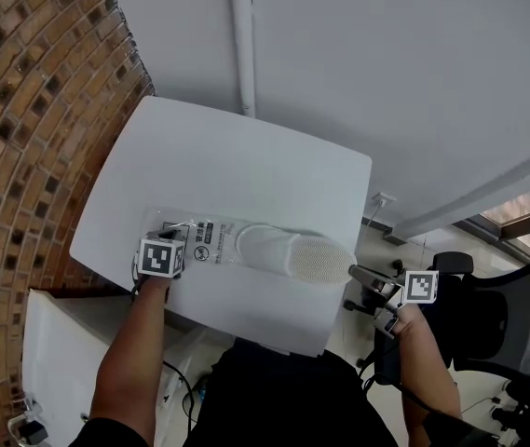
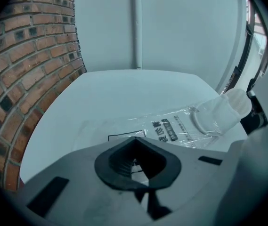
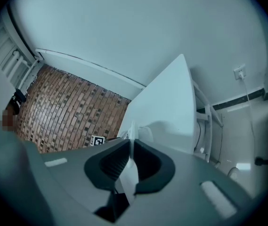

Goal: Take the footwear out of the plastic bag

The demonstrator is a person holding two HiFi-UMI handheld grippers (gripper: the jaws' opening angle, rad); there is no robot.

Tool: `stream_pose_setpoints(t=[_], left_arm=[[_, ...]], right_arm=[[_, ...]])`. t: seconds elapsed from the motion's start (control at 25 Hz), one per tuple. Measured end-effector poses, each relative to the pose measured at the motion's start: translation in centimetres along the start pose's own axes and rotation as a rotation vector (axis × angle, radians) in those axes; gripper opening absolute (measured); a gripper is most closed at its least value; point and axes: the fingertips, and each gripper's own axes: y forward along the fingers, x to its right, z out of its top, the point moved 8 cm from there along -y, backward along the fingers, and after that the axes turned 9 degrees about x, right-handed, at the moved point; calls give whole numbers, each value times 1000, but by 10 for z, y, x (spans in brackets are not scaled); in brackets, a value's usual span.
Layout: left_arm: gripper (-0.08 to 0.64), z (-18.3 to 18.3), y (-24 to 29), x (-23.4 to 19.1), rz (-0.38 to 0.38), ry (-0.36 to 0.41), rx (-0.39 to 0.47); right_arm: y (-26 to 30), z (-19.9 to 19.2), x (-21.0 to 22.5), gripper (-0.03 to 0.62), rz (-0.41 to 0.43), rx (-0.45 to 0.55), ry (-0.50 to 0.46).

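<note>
Table (image 1: 246, 161): white, with a brick wall (image 1: 32, 110) along its left side. Bag (image 1: 199, 248): clear plastic with black print, lying flat and crosswise on the table's near half. Slipper (image 1: 294, 255): white, one end inside the bag's mouth, the other end out past it at the table's right edge. Your left gripper (image 2: 134, 141): over the table's near left, jaws pressed together on the bag's far end. Your right gripper (image 3: 130, 145): just off the table's right edge, jaws pinching the slipper's white fabric.
</note>
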Motion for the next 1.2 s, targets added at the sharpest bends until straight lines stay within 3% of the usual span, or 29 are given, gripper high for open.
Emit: stream_pose_setpoints(t=[0.92,1.08,1.2], left_arm=[[5,-8,-9,-40,93,-58,-24],[5,-23,7,-56,76,-155,-2],[5,-10,-7,-56,112,-234,6]], right_arm=[[-28,5,7,31,-10,-23,-39],[-36,5,9,31,-13,-22,-29],[-41,1,11,31,-21,-39,-15]])
